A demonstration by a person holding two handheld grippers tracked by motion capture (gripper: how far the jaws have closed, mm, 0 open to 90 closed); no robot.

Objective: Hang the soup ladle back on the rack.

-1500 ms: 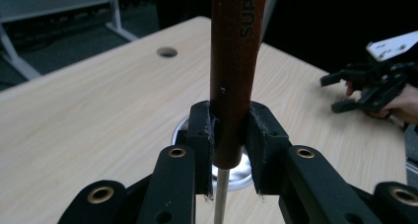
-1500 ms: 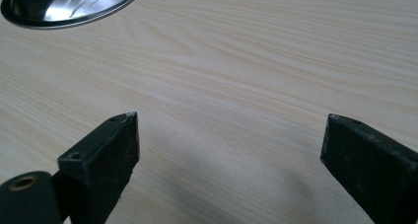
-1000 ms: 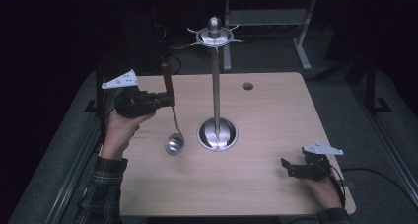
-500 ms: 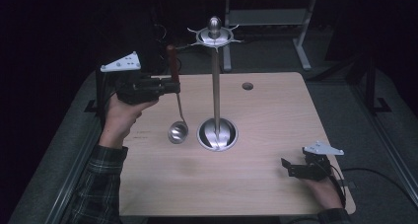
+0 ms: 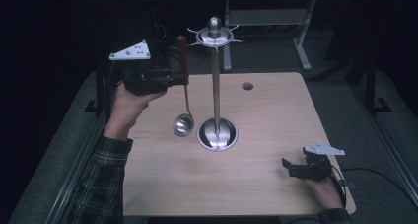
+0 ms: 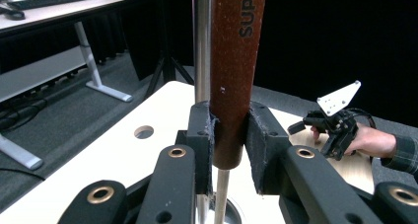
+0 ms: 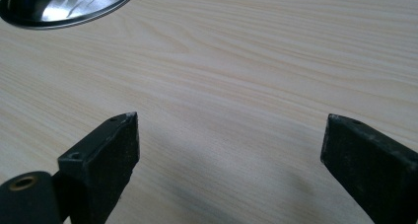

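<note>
A ladle point(image 5: 183, 124) with a dark red-brown handle point(image 6: 235, 61) hangs upright in the air, bowl down, left of a tall steel utensil stand point(image 5: 216, 76). My left gripper point(image 5: 181, 79) is shut on that handle, above the table's left side and close to the stand's pole point(image 6: 201, 41). The stand has a round mirrored base point(image 5: 217, 134) and a hooked crown at the top point(image 5: 214, 35). My right gripper point(image 5: 287, 167) rests low at the table's front right corner, jaws wide open over bare wood point(image 7: 231, 130), with nothing between them.
The light wooden table point(image 5: 276, 115) has a round cable hole point(image 5: 248, 86) at the back right. Grey carpet and a desk frame point(image 5: 300, 31) lie beyond the far edge. The stand's base edge point(image 7: 64, 7) appears at the upper left of the right gripper view.
My left gripper has lifted the ladle off the table and carried it up and right toward the stand's top. The right gripper has stayed still.
</note>
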